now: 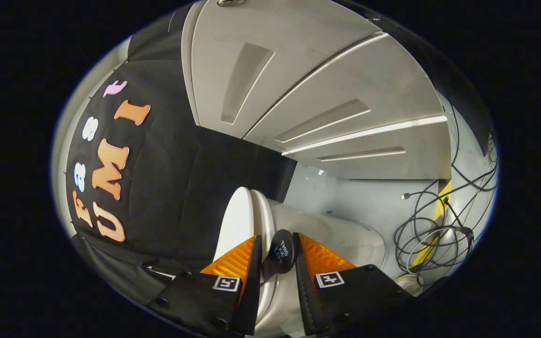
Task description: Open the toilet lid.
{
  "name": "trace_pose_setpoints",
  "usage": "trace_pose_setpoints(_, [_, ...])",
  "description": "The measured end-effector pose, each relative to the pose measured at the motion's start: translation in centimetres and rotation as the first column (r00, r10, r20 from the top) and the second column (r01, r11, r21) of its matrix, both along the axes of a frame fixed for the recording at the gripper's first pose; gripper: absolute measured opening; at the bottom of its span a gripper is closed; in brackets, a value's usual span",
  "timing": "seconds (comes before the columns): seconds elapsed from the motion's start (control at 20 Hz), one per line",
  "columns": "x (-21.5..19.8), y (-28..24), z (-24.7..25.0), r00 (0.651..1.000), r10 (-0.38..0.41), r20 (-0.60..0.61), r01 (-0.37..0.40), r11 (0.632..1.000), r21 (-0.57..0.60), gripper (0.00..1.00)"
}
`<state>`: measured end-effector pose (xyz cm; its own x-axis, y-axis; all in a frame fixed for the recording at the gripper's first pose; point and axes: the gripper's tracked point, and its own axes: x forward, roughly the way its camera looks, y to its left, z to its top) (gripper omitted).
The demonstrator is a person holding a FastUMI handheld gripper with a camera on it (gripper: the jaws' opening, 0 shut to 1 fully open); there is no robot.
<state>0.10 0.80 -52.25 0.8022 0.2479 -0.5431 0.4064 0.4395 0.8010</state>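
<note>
White glossy lid: the smooth white plastic toilet lid (235, 220) stands raised, nearly upright by my reading, just ahead of and partly between my fingers, its rim beside my left finger.
Handle: a small round black knob-like handle with pale lettering (282, 251) sits between my fingertips at the lid's edge; I cannot tell how it is fixed to the lid.
Gripper: my gripper (277, 256) has its fingers a narrow gap apart, close on either side of the black handle. Whether both pads truly press on it I cannot tell.
Toilet body: the rounded white ceramic toilet body (341, 239) lies beyond my right finger.
Progress: I judge the lid largely open, with only the last settling left.
Risk, slip: if my hold on the small handle is loose, the smooth lid could drop back onto the seat with a bang.
Risk, overpush: driving on too hard could knock the lid against whatever stands behind it, or strain the hinge.
Risk, release: letting go before the lid leans past its balance point would let it fall shut.
Risk, cables: a tangle of thin black cables (432, 234) lies near on my right; a wide pull-away could snag them.
</note>
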Motion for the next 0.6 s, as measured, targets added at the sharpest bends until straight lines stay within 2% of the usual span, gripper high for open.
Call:
trace_pose_setpoints(0.1, [0.1, 0.1, 0.0, 1.0, 0.002, -0.001, -0.002, 1.0, 0.019, 0.31])
trace_pose_setpoints(0.2, [-0.4, -0.3, 0.5, 1.0, -0.004, -0.006, 0.004, 0.999, 0.045, 0.31])
trace_pose_setpoints(0.25, [0.1, -0.1, 0.2, 1.0, -0.009, -0.017, 0.01, 0.998, 0.057, 0.24])
trace_pose_setpoints(0.35, [-0.1, 0.1, 0.4, 1.0, 0.001, -0.029, 0.001, 0.999, 0.045, 0.24])
trace_pose_setpoints(0.5, [-0.1, 0.6, 1.0, 0.997, 0.063, -0.045, -0.064, 0.998, -0.023, 0.22])
trace_pose_setpoints(0.6, [0.2, 0.6, 2.0, 0.996, 0.082, -0.035, -0.083, 0.996, -0.012, 0.2])
